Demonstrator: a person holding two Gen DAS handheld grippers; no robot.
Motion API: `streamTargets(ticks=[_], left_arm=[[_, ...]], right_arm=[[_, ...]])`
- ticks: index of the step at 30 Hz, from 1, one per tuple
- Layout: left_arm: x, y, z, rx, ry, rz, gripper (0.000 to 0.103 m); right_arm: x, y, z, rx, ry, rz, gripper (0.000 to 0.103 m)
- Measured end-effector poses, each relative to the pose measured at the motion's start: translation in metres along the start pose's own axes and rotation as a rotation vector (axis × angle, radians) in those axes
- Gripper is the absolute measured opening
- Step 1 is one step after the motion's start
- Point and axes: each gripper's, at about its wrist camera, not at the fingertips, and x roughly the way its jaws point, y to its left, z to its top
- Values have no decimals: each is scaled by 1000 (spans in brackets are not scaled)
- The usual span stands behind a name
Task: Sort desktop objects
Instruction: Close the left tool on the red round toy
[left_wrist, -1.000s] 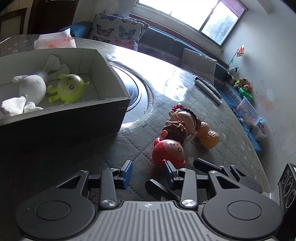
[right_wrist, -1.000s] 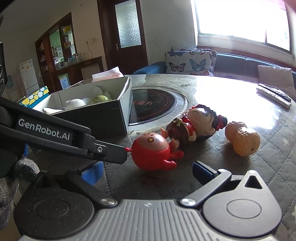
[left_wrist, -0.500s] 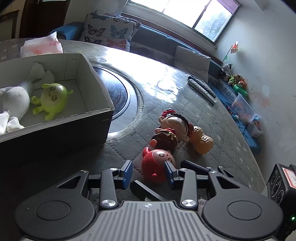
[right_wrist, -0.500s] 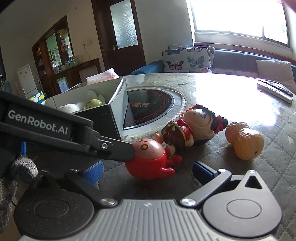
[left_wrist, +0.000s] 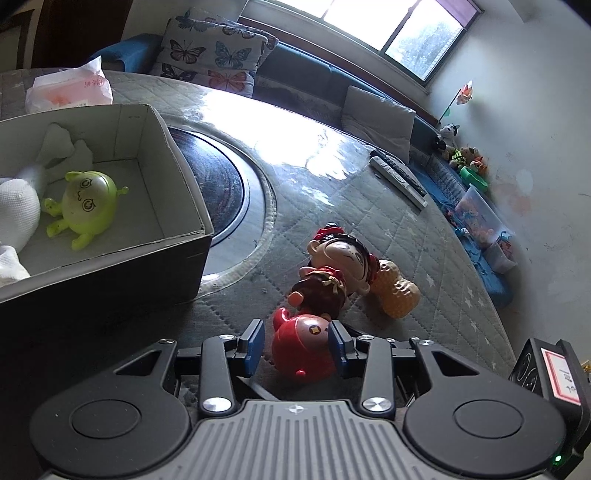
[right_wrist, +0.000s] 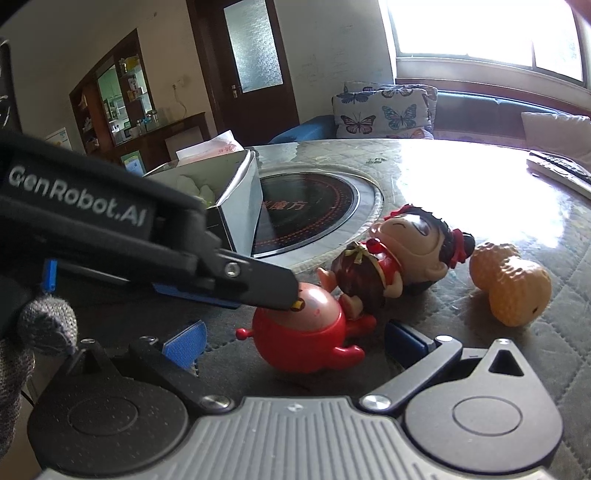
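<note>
A red round toy (left_wrist: 304, 349) lies on the quilted table between the blue pads of my left gripper (left_wrist: 297, 341). The jaws are open around it; the right pad is at its side and a gap shows on the left. It also shows in the right wrist view (right_wrist: 303, 334), with the left gripper's finger over it. My right gripper (right_wrist: 295, 338) is open and empty, just in front of the toy. A doll with black hair (left_wrist: 338, 264) and a peanut toy (left_wrist: 397, 291) lie behind it. The open box (left_wrist: 192, 206) holds a green toy (left_wrist: 86, 203) and a white plush (left_wrist: 16, 210).
A round dark hotplate (left_wrist: 218, 184) is set in the table's middle. A tissue pack (left_wrist: 68, 86) lies behind the box. Two remotes (left_wrist: 399, 177) lie at the far right. A black device (left_wrist: 554, 373) stands at the right edge. A sofa with cushions runs behind.
My left gripper has moved forward and down so that the red toy now sits between its pads. The right gripper has come a little closer to the toys.
</note>
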Motion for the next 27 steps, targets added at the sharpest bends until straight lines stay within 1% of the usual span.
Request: streamTargets(ticks=[3, 10, 13, 18, 23, 26, 27], left_arm=[[4, 0, 1, -1, 13, -15, 40], [8, 11, 4, -67, 43, -65, 40], [11, 14, 7, -97, 53, -73, 42], [11, 14, 5, -94, 49, -79, 42], [6, 18, 1, -108, 58, -94, 42], [2, 19, -3, -112, 65, -101, 42], [1, 20, -5, -111, 68, -103, 41]], right_arm=[[3, 4, -1, -11, 1, 9, 103], [3, 5, -3, -18, -4, 12, 103], [5, 5, -4, -20, -6, 12, 103], [4, 3, -3, -9, -11, 23, 103], [1, 6, -4, -28, -1, 19, 103], [-2, 10, -5, -26, 1, 25, 101], [-3, 11, -6, -27, 2, 28, 98]])
